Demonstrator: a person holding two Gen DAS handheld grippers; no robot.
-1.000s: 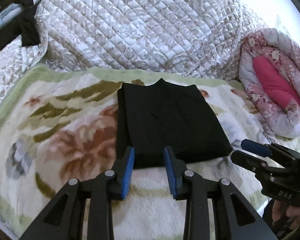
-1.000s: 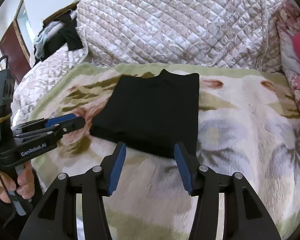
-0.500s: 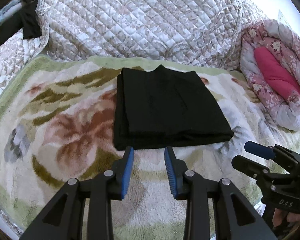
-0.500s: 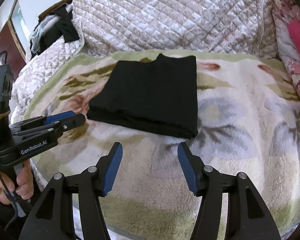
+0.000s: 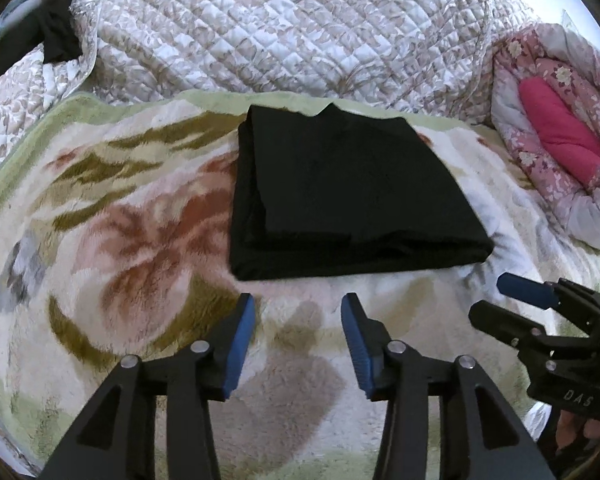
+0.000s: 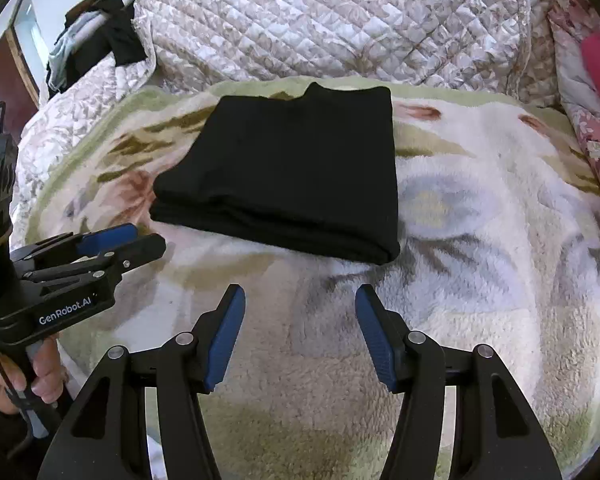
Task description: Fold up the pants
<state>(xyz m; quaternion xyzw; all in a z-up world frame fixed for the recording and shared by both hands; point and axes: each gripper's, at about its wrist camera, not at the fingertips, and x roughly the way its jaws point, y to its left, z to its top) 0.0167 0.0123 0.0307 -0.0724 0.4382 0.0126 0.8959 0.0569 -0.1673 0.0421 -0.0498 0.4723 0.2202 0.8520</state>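
Observation:
The black pants (image 5: 348,196) lie folded into a neat rectangle on a fluffy floral blanket (image 5: 120,240); they also show in the right wrist view (image 6: 292,176). My left gripper (image 5: 298,308) is open and empty, just short of the pants' near edge. My right gripper (image 6: 300,300) is open and empty, a little back from the near right corner of the pants. Each gripper shows in the other's view: the right one (image 5: 512,300) at the right, the left one (image 6: 128,240) at the left.
A quilted beige cover (image 5: 280,28) is piled behind the blanket. A pink floral quilt roll (image 5: 560,140) lies at the right. Dark clothes (image 6: 100,48) hang at the far left. The blanket's near edge drops off below the grippers.
Both grippers have drawn back from the pants' near edge and opened a little wider. The folded pants lie as they were.

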